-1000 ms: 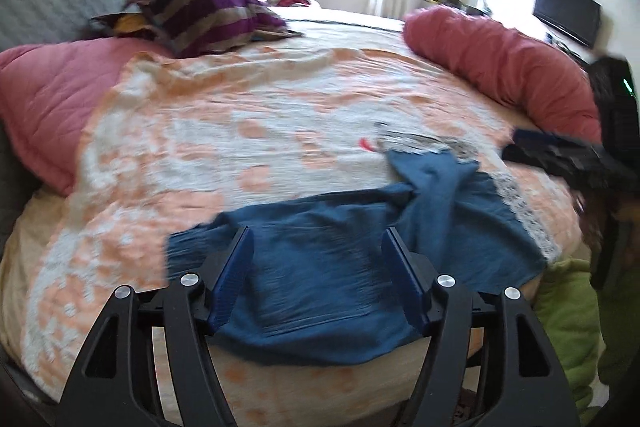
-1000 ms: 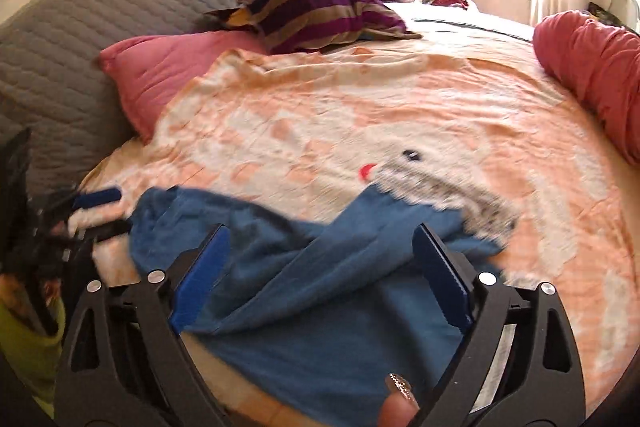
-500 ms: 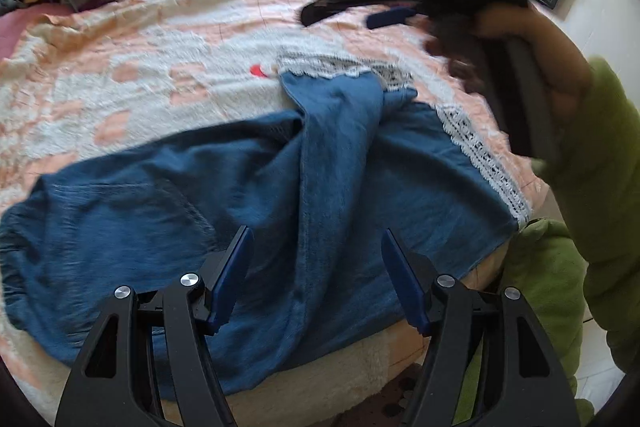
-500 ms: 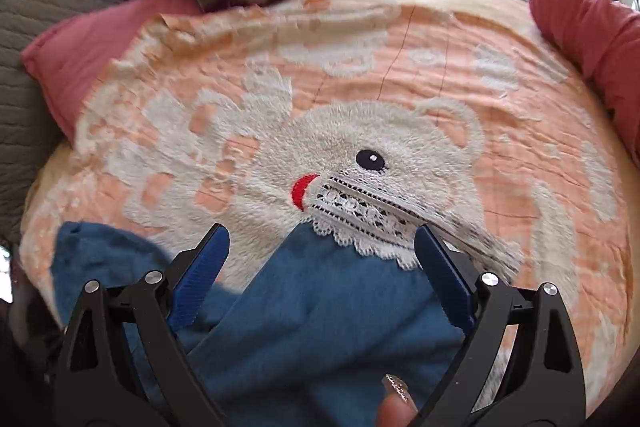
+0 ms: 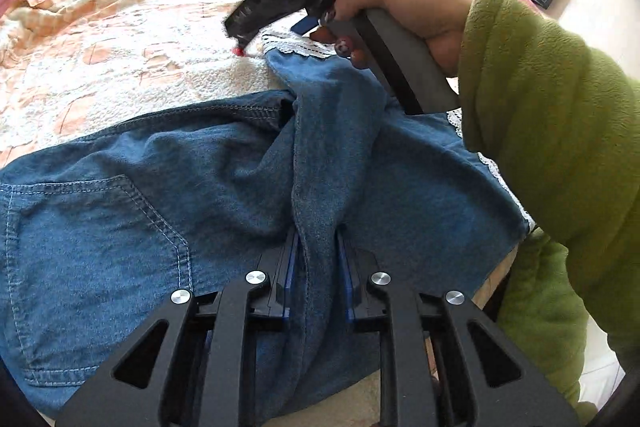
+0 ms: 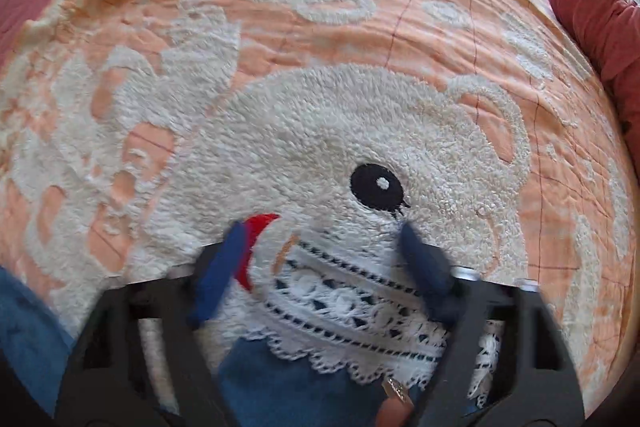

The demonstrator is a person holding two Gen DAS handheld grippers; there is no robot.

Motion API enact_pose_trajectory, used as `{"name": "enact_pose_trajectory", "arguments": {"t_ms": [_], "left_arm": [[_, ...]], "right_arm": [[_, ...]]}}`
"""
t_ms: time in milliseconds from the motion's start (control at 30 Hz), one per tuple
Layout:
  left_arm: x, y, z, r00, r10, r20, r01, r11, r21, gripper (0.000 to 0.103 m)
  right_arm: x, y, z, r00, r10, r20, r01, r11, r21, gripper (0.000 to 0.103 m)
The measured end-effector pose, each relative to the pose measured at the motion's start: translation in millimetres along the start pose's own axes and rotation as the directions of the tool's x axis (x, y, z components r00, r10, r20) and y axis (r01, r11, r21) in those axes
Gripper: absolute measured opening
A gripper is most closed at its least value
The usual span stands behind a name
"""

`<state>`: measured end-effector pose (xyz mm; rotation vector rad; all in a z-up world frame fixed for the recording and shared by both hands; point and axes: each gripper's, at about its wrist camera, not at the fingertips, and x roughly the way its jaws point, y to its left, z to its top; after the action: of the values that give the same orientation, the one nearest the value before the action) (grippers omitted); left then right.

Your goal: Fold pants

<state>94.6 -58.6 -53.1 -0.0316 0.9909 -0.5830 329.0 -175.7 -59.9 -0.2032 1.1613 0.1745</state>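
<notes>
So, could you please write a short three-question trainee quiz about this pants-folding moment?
1. True or false: the left gripper has a ridge of the denim pants between its fingers.
2. Which part of the pants lies between the right gripper fingers: A) back pocket, B) lace hem, C) waistband?
3. What colour is the sleeve of the arm holding the right gripper?

Key: 1 true; 2 B; 3 green.

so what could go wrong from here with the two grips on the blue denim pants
1. The left gripper, jaws closing, pinches only a narrow raised ridge of the blue denim pants; lifting may drag one layer and bunch the rest.
2. The right gripper, jaws closing and blurred, straddles the white lace hem lying on the fluffy peach and white blanket; it may snag the lace or catch blanket pile.
</notes>
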Motion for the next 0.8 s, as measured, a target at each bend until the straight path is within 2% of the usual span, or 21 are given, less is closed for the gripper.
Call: {"name": "enact_pose_trajectory", "arguments": {"t_ms": [33,133,233,333,500,567,633,800], "left_arm": [[0,1,0,1.000,-0.003,0.002,0.003,1.000,0.000,0.017],[0,3,1,1.000,-0.006,0.010,0.006,1.000,0.001,0.017],[-2,5,1,1.000,0.001,0.021,-0.001,1.000,-0.002,0.019],[-8,7,-2,0.999,0.023,0.039,-0.023,1.000,0.002,0.032],[-12,7,-2,0.996,0.057,0.061,-0.058,0.998,0.012,0.036],[-11,4,-2,0.993,0.096,0.062,-0.098,0.995,0.023,0.032],[-14,1,-1,0.991,0.112,0.071,-0.114,0.993,0.031,0.005],[-26,-3,3,0.989,0.112,0.101,-0.119,0.991,0.066,0.002]], "right_arm": [[0,-2,0,1.000,0.005,0.004,-0.005,1.000,-0.006,0.026],[-18,-15,-9,0.998,0.049,0.048,-0.049,0.999,-0.003,0.005],[-43,-30,-19,0.992,0.067,0.104,-0.070,0.997,0.018,0.004],[-76,-54,-37,0.982,0.083,0.167,-0.095,0.993,0.063,0.004],[-129,-97,-75,0.959,0.103,0.263,-0.141,0.981,0.131,0.004],[-144,-111,-90,0.950,0.113,0.292,-0.164,0.974,0.154,0.004],[-162,-120,-111,0.941,0.112,0.319,-0.173,0.970,0.170,0.004],[-187,-132,-165,0.928,0.121,0.352,-0.202,0.958,0.205,0.004]]}}
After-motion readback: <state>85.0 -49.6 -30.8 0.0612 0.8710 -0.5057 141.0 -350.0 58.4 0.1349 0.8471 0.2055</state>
